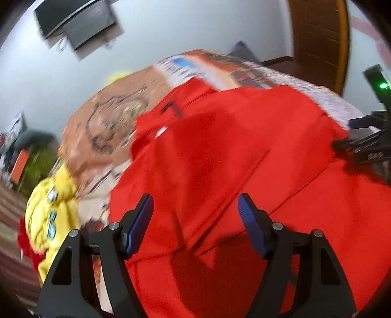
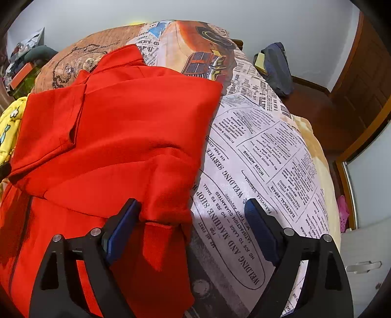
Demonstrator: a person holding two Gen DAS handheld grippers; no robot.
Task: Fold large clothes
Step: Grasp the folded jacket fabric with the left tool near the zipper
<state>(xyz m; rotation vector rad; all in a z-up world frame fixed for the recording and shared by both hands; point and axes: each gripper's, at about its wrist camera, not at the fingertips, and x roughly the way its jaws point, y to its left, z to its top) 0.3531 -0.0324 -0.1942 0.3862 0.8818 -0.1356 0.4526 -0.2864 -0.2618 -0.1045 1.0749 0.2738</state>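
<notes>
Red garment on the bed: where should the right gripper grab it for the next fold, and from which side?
Probably the loose sleeve end of the red garment, hanging at its right edge over the newsprint bedcover. It lies between the right gripper's open jaws, unpinched. Come down from the bedcover side, where the edge is free and only one flap thick.

I note a bed covered by a newspaper-print sheet [image 2: 256,151], with an orange car picture [image 2: 202,61] printed near its far end. Yellow cartoon-print cloth [image 1: 52,215] lies bunched at the bed's left edge. A dark blue bag [image 2: 276,68] sits beyond the far right corner, against the white wall [image 2: 171,12]. A dark screen [image 1: 75,22] hangs on that wall, blurred. Wooden door [image 2: 366,85] at right. Pink item [image 2: 343,212] low on the floor; I cannot identify it.
</notes>
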